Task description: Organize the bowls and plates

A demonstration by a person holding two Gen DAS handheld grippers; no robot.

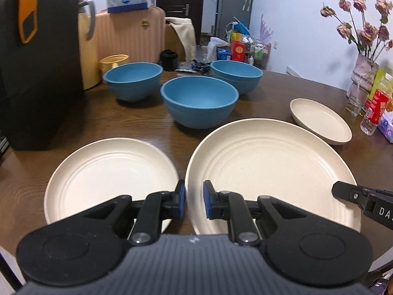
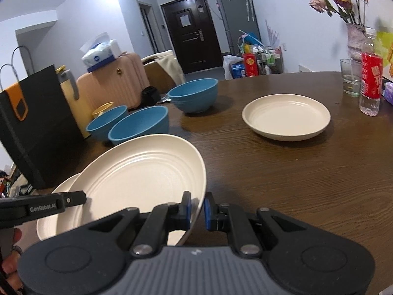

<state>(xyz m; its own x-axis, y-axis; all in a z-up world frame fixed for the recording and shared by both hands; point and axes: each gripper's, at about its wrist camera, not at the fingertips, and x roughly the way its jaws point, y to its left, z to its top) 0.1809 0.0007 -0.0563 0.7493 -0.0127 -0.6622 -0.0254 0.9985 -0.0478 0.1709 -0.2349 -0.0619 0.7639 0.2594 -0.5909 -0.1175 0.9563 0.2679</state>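
Note:
A cream plate [image 1: 270, 169] is lifted and tilted, held by both grippers. My left gripper [image 1: 194, 199] is shut on its left rim. My right gripper [image 2: 197, 210] is shut on its right rim; the same plate [image 2: 145, 172] shows in the right wrist view. A second cream plate [image 1: 110, 179] lies flat on the brown table [image 1: 44, 162], to the left and partly under the held one [image 2: 49, 221]. A third cream plate [image 1: 319, 120] lies further right [image 2: 286, 115]. Three blue bowls [image 1: 199, 100] [image 1: 132, 80] [image 1: 237, 75] stand behind.
A black paper bag [image 1: 36, 68] and a yellow jug [image 1: 86, 56] stand at the table's left. A vase of dried roses [image 1: 363, 71], a glass [image 1: 356, 99] and a red-labelled bottle [image 1: 374, 109] stand at the right edge. A pink suitcase [image 1: 127, 34] is behind.

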